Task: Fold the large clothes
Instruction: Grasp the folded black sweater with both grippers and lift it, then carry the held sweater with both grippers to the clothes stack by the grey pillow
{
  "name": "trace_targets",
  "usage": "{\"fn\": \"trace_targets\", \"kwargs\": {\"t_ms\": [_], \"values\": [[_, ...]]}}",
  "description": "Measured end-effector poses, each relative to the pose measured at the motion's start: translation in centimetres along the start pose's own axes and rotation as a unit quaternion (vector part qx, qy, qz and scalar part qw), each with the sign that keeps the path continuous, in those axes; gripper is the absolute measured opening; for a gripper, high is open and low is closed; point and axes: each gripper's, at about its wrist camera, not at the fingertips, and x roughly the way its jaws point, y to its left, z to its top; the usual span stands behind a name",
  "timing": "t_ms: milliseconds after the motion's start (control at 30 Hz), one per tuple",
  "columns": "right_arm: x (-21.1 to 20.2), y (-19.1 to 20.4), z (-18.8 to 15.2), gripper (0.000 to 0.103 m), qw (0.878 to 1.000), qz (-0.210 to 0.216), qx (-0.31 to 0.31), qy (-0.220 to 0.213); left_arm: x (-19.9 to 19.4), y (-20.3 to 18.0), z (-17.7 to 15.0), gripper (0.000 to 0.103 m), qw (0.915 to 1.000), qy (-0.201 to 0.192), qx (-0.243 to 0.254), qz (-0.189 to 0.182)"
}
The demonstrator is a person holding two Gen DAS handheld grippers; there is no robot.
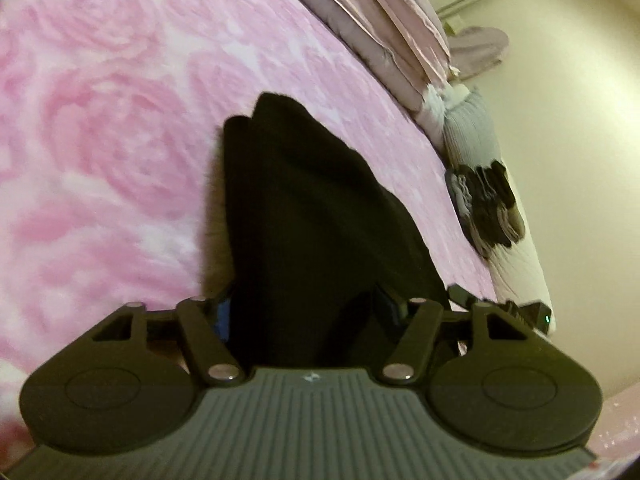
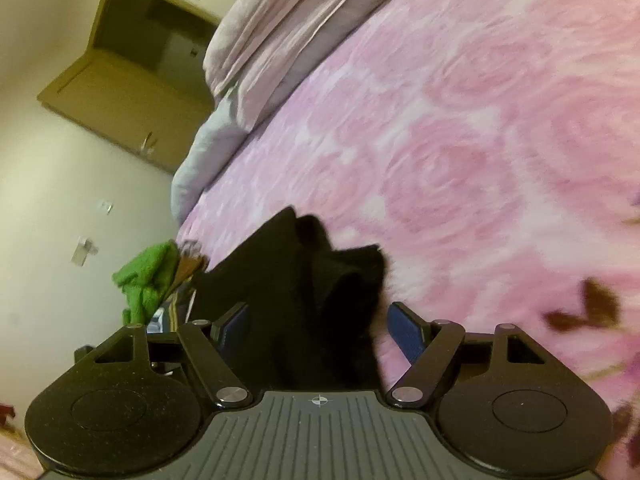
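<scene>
Through the left wrist camera I see my left hand-held gripper [image 1: 306,308] clenched on a bunched black fabric garment [image 1: 304,208], the cloth filling the space between its blue-padded fingers [image 1: 224,316] and rising ahead of them in a dark peak over the bed covered with a pink rose-patterned fleece blanket [image 1: 120,120]. Along the far edge of the bed lies a rumpled mauve satin quilt [image 1: 360,12], and near the bed's right edge sits a small pile of dark and grey folded clothes [image 1: 486,204]. Through the right wrist camera, my right hand-held gripper [image 2: 320,332] also grasps the black garment [image 2: 304,280], which is gathered between its blue pads [image 2: 408,332] and humps up above the same pink blanket [image 2: 480,120]. At the bed's left edge I see a bright green fuzzy cloth [image 2: 146,276], and beyond it a brown wooden door [image 2: 132,80] in the pale wall.
</scene>
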Motion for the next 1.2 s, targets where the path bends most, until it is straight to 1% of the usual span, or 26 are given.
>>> {"fn": "trace_targets", "kwargs": {"t_ms": [100,167,233,267,300,333,400,433,467,500,567,667,733,833,900,1033,1200], "values": [[-0.2,0.5,-0.7,0.072,0.999,0.014,-0.022,0.038,-0.7,0.9,-0.2,0.041,0.9998,0.016,0.003,-0.009],[-0.2,0.5,-1.3,0.071,0.999,0.014,-0.035,0.037,-0.8,1.4,-0.1,0.04,0.9997,0.018,0.001,-0.018],[0.2,0.2,-1.1,0.068,0.999,0.016,-0.02,0.03,0.0,1.3,0.2,0.04,0.9997,0.016,-0.001,-0.019],[0.6,0.3,-0.9,0.063,0.999,0.015,-0.017,0.027,0.3,1.2,0.4,0.041,0.9997,0.015,-0.003,-0.018],[1.1,0.5,-0.8,0.06,0.999,0.012,-0.019,0.027,0.6,1.1,0.4,0.04,0.9998,0.014,-0.005,-0.016],[1.7,0.6,-0.8,0.056,0.999,0.008,-0.022,0.027,1.0,0.9,0.6,0.04,0.9998,0.013,-0.008,-0.016],[2.8,1.2,-0.8,0.047,0.999,0.007,-0.034,0.03,1.5,0.8,0.9,0.032,0.9997,0.014,-0.015,-0.012],[3.1,1.2,-0.8,0.035,0.999,0.008,-0.037,0.031,1.6,0.8,0.9,0.029,0.9997,0.013,-0.016,-0.013],[3.4,1.1,-0.8,0.022,0.999,0.014,-0.031,0.034,1.7,0.7,0.9,0.024,0.9997,0.011,-0.017,-0.013],[3.8,0.8,-0.8,0.019,0.999,0.02,-0.023,0.036,1.7,0.4,0.8,0.022,0.9999,0.008,-0.012,-0.009],[3.9,0.5,-0.7,0.016,0.999,0.028,-0.022,0.033,1.6,-0.5,0.5,0.02,0.9999,0.001,0.006,0.009],[3.2,0.4,-0.4,0.014,0.999,0.035,-0.024,0.03,1.5,-2.2,0.3,0.017,0.9992,-0.007,0.016,0.036],[2.5,0.6,0.1,0.014,0.999,0.035,-0.015,0.031,1.7,-3.7,0.5,0.017,0.9983,-0.001,0.022,0.054],[0.5,1.9,1.3,0.013,1.0,0.007,-0.013,0.027,2.0,-6.4,1.2,0.014,0.9972,0.015,0.034,0.066],[-1.7,2.6,2.5,0.013,1.0,-0.014,0.004,0.02,2.5,-8.9,2.2,0.013,0.9967,0.031,0.042,0.062],[-8.1,5.5,5.3,0.013,0.999,-0.038,0.027,-0.011,3.3,-14.3,4.6,0.012,0.9979,0.048,0.035,0.025],[-17.4,10.9,9.4,0.013,0.994,-0.08,0.051,-0.063,4.1,-23.7,7.9,0.012,0.9955,0.076,0.051,-0.024]]}}
